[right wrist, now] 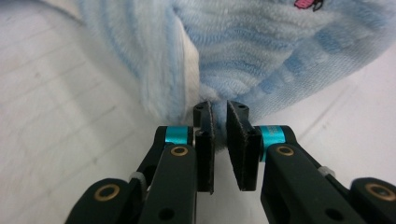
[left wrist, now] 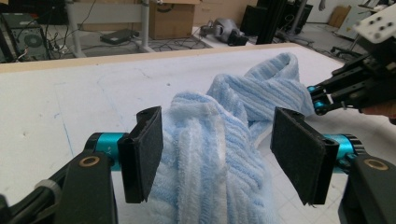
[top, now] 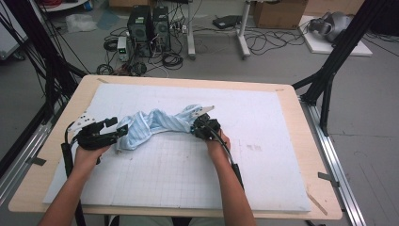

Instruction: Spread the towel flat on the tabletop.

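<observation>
Jaws of the left gripper [left wrist: 219,161] stand apart astride one end of the single blue towel [top: 150,125], not pinching it. The right gripper [right wrist: 219,140] is nearly clenched at the towel's other end; whether cloth is caught cannot be told. The white mat [top: 263,155] offers room all around.

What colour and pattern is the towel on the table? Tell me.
Light blue with ribbed white stripes; the towel shows best in the left gripper view.

Towel [top: 150,125] bunched on mat [top: 263,155], left claw [top: 118,129] at its left end, right claw [top: 196,123] at its right
</observation>
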A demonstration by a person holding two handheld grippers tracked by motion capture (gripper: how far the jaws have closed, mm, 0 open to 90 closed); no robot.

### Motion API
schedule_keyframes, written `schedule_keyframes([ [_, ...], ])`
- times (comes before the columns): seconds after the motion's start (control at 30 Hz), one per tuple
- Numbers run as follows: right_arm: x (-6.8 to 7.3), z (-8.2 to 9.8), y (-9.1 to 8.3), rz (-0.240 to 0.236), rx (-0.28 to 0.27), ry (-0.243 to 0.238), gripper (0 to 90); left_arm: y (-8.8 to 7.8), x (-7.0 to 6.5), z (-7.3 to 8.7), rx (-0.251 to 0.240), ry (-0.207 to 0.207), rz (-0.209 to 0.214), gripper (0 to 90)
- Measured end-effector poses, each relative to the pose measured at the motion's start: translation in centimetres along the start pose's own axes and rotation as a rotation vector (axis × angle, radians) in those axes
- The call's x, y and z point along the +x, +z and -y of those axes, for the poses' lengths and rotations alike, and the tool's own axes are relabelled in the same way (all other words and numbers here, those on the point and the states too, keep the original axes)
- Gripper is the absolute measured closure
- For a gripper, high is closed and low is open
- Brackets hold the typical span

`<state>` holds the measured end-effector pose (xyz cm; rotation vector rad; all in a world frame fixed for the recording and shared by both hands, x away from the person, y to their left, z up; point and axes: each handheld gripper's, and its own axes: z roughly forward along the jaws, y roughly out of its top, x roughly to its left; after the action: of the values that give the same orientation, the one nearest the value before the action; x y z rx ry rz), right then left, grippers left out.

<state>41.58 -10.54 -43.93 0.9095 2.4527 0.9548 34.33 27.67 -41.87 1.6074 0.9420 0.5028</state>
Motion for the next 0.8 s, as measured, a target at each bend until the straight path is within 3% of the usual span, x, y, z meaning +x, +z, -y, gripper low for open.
schedule_keyframes([
  [0.17, -0.2, 2.4, -2.3, -0.002, -0.028, 0.001, 82.1, 0.1, -0.1, 0.1, 0.010, 0.006, -0.008, 35.5],
  [0.2, -0.4, 3.7, -3.9, -0.005, -0.034, 0.013, 82.1, 0.2, -0.1, 0.1, 0.009, 0.006, -0.005, 35.5],
  [0.27, -0.5, 4.4, -4.7, -0.006, -0.050, 0.017, 82.2, 0.3, -0.2, 0.2, 0.011, 0.009, -0.006, 35.4],
  [0.33, -0.6, 6.2, -7.2, -0.008, -0.075, 0.042, 82.4, 0.4, -0.2, 0.2, 0.014, 0.010, -0.007, 35.5],
  [0.37, -0.6, 6.2, -7.2, -0.008, -0.075, 0.042, 82.4, 0.5, -0.2, 0.2, 0.013, 0.011, -0.009, 35.5],
  [0.4, -0.4, 7.3, -8.4, -0.014, -0.078, 0.039, 82.4, 0.5, -0.2, 0.2, 0.015, 0.010, -0.011, 35.5],
  [0.6, 0.9, 9.4, -10.8, -0.019, -0.046, 0.005, 82.3, 0.5, -0.3, 0.1, 0.010, -0.002, -0.023, 36.9],
  [0.73, 2.0, 10.4, -12.2, -0.073, -0.012, -0.027, 81.8, 0.4, -0.1, 0.1, 0.005, -0.007, -0.034, 36.9],
  [0.77, 2.2, 10.4, -12.4, -0.069, 0.014, -0.070, 78.0, 0.5, -0.1, 0.2, 0.009, -0.005, -0.034, 36.9],
  [0.8, 2.1, 10.1, -12.4, -0.068, 0.007, -0.070, 74.1, 0.6, -0.1, 0.2, 0.014, -0.007, -0.035, 36.9],
])
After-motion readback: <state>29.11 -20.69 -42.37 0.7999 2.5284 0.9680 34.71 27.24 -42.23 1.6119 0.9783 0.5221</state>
